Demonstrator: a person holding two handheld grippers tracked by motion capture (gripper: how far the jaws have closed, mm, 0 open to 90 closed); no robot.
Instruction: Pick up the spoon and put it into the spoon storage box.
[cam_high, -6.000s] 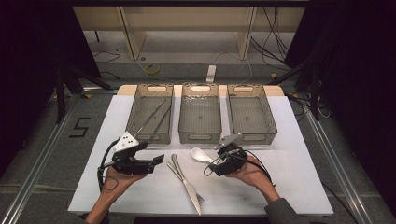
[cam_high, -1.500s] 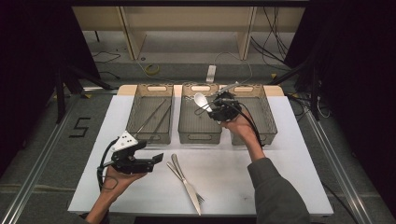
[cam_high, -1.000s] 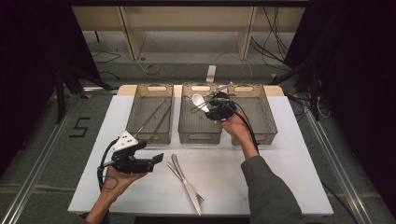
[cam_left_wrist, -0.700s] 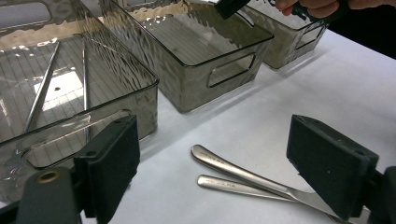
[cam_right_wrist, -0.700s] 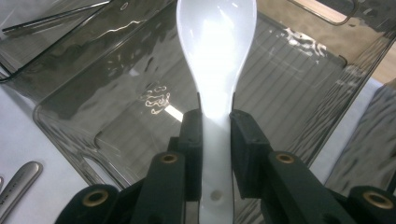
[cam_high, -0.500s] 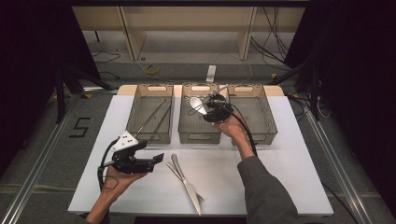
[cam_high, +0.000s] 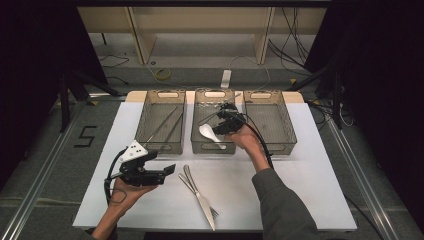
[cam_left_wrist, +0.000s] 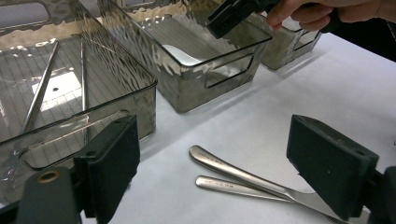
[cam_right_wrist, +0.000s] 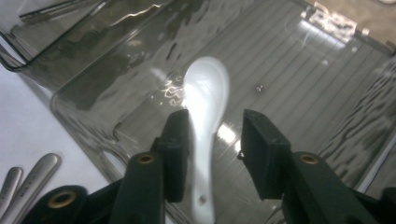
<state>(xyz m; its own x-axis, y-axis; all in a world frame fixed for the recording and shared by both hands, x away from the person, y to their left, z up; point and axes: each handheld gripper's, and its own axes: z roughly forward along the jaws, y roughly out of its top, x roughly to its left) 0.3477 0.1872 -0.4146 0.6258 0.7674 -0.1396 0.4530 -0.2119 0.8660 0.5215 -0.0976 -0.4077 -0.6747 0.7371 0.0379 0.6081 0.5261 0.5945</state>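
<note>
A white ceramic spoon (cam_high: 209, 134) lies in the middle clear bin (cam_high: 214, 148), bowl pointing away from my right gripper (cam_high: 223, 124). In the right gripper view the spoon (cam_right_wrist: 205, 93) runs between the jaws of the right gripper (cam_right_wrist: 215, 135). Its handle is close to the left pad, and a clear gap separates it from the right pad. These jaws have just been opening and do not press on the spoon. My left gripper (cam_high: 167, 170) hovers open over the table's front left, its jaws (cam_left_wrist: 224, 158) wide with nothing between them.
A steel knife and fork (cam_high: 197, 192) lie on the white table in front of the bins, their handles (cam_left_wrist: 243, 175) just beyond the left gripper. The left bin (cam_high: 160, 146) holds thin metal rods (cam_left_wrist: 39, 88). The right bin (cam_high: 270, 148) stands beside the right hand.
The right gripper carried the spoon from the table up to the middle bin. In the last half second its jaws spread and the spoon dropped lower into the bin. The left gripper stayed put.
</note>
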